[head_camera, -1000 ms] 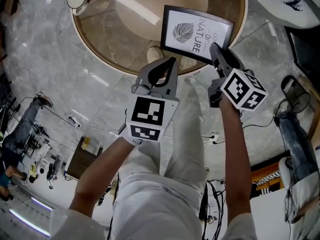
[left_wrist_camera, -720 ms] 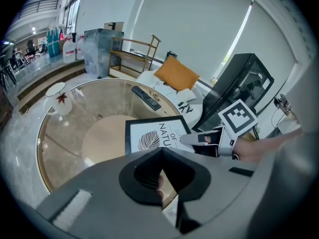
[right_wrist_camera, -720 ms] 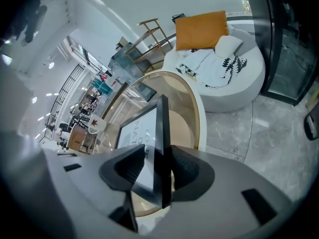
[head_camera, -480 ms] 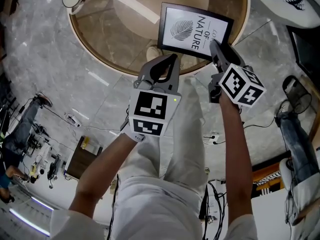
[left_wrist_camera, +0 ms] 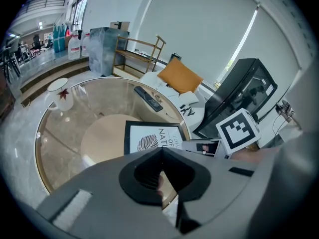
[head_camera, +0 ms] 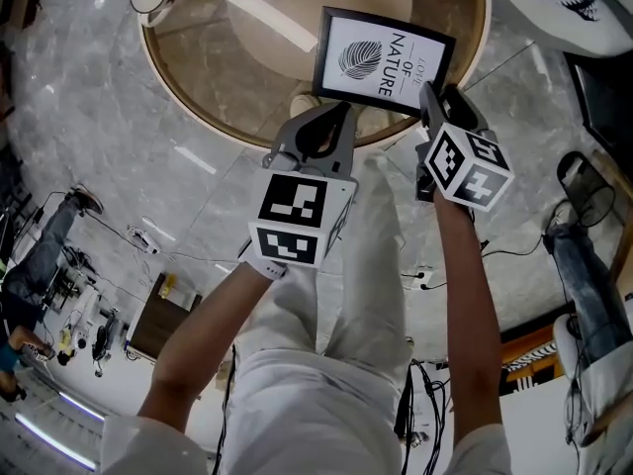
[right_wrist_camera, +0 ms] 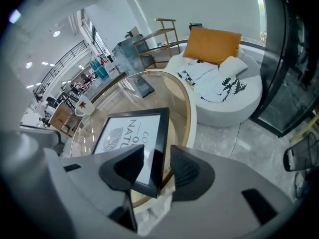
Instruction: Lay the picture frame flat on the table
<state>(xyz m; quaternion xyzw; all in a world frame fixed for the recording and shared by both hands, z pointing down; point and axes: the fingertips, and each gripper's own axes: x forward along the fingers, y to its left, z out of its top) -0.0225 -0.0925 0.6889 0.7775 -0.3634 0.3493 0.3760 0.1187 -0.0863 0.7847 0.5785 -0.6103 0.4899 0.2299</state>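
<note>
Head view: the frame (head_camera: 386, 52) lies face up on the round glass desk (head_camera: 218, 77), just ahead of both grippers. The left gripper (head_camera: 334, 125) hangs short of it, and the right gripper (head_camera: 436, 99) reaches over its near corner.

Left gripper view: jaws together on nothing, frame (left_wrist_camera: 149, 141) beyond the tips; this one seems only to stand by.

Right gripper view: jaws spread wide, the frame's near corner between them, neither pad pressing. The frame looks flat already, so a grip serves no purpose and the task seems about done
</note>
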